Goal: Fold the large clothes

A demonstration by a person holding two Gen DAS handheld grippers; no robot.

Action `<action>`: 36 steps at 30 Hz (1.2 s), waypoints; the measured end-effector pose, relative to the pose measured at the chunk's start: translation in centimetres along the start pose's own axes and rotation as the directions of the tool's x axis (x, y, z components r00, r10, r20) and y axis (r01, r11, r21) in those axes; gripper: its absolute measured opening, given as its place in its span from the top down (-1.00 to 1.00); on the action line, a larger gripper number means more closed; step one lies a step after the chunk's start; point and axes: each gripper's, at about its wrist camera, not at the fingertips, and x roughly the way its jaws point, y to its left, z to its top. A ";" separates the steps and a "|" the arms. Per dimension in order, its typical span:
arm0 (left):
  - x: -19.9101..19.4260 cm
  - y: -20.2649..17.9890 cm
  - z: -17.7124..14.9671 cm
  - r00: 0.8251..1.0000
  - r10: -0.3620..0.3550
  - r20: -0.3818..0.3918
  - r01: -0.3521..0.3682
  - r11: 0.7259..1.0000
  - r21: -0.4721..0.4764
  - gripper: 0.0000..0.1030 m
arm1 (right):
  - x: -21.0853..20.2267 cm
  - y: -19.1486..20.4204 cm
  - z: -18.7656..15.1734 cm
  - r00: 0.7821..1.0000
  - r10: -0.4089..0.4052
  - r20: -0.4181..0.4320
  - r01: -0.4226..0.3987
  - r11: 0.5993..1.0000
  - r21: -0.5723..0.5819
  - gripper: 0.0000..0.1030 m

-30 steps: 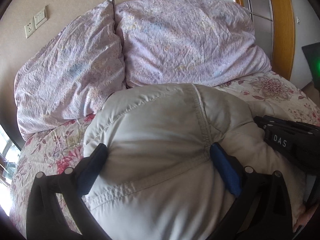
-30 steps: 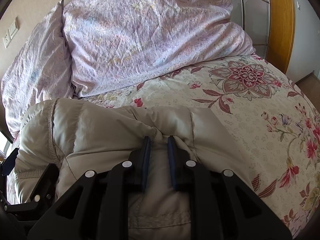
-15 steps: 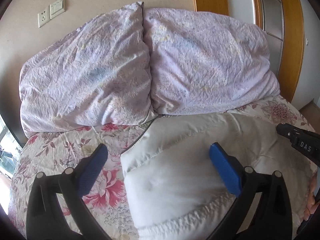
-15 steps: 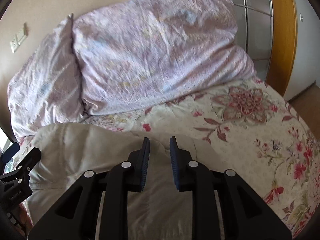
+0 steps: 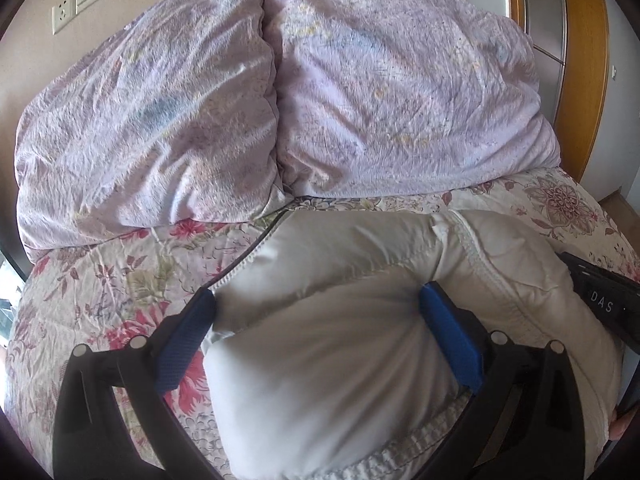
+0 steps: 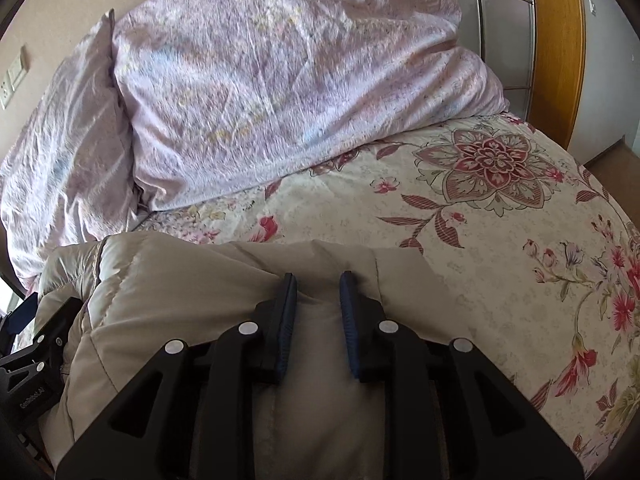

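A puffy cream jacket [image 5: 340,360] lies bunched on the flowered bedspread [image 5: 100,280], below two pillows. My left gripper [image 5: 316,292] stands wide open over the jacket's left part. Its right pad [image 5: 448,340] rests against the padding and its left pad [image 5: 188,336] hangs over the bedspread. In the right wrist view my right gripper [image 6: 318,276] lies on the jacket [image 6: 180,280] near its far edge. Its jaws are a little apart and widening. Padding shows in the gap, with no pinch creases ahead of the tips. Each gripper shows at the edge of the other's view.
Two lilac pillows [image 5: 360,100] lean on the wall at the head of the bed. Wall sockets [image 5: 76,0] sit at the upper left. A wooden frame with glass panels [image 6: 556,40] stands to the right. Open bedspread [image 6: 500,220] stretches right of the jacket.
The left gripper has drawn off to the left, so the jacket no longer fills its view. The right gripper's jaws have widened from a tight pinch on the jacket to a visible gap.
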 end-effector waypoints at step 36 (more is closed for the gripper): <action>1.5 0.7 -0.2 1.000 -0.009 -0.017 0.008 0.999 -0.033 -0.97 | 1.0 0.1 0.3 1.000 -0.005 -0.004 0.005 1.000 -0.002 0.52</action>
